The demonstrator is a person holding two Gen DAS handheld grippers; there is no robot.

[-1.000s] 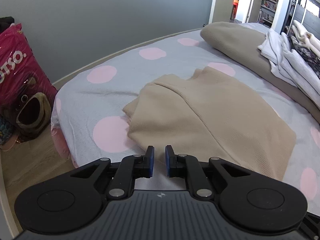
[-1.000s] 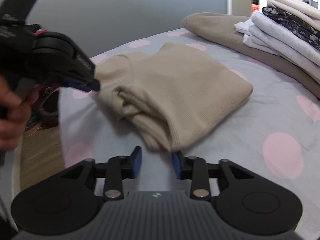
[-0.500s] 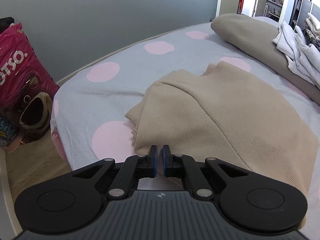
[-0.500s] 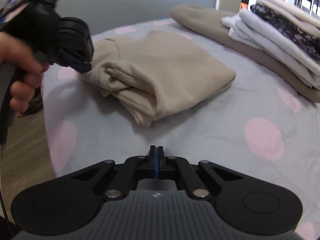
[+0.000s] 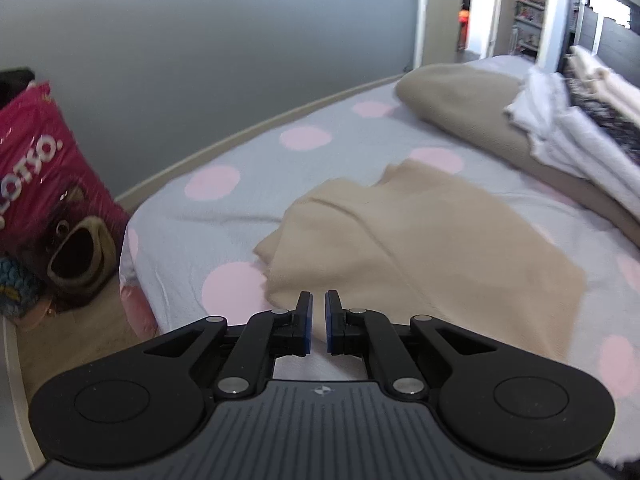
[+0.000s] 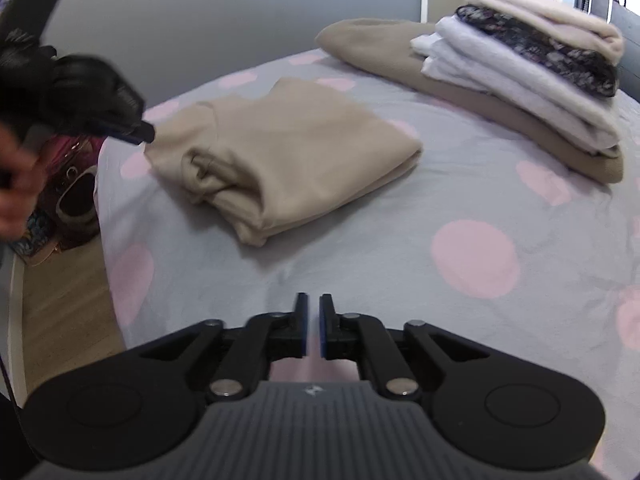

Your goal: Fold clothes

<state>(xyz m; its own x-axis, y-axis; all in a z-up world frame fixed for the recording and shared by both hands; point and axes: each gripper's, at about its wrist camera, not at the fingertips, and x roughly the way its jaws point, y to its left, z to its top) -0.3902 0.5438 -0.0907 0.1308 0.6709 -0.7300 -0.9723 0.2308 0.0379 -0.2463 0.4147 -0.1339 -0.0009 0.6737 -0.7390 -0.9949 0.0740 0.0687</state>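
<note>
A folded beige sweater [image 5: 420, 248] lies on the grey sheet with pink dots [image 5: 240, 208]. My left gripper [image 5: 319, 300] hovers just over the sweater's near edge, its jaws opening by a narrow gap with nothing between them. In the right wrist view the same sweater [image 6: 288, 148] sits well ahead. My right gripper [image 6: 314, 300] hangs above bare sheet [image 6: 400, 240], its jaws opening slightly and empty. The left gripper [image 6: 136, 134] shows at the upper left, blurred, by the sweater's far corner, held by a hand [image 6: 12, 200].
A stack of folded clothes [image 6: 520, 64] rests on a beige pillow [image 6: 372, 44] at the back right of the bed. A pink bag [image 5: 36, 184] and a shoe [image 5: 80, 256] stand on the wooden floor [image 5: 80, 328] left of the bed, under a grey wall.
The right gripper pulled back from the sweater's near corner, shut fully, then parted a little. The left gripper dipped closer to the sweater, then lifted back; its jaws narrowed and reopened slightly.
</note>
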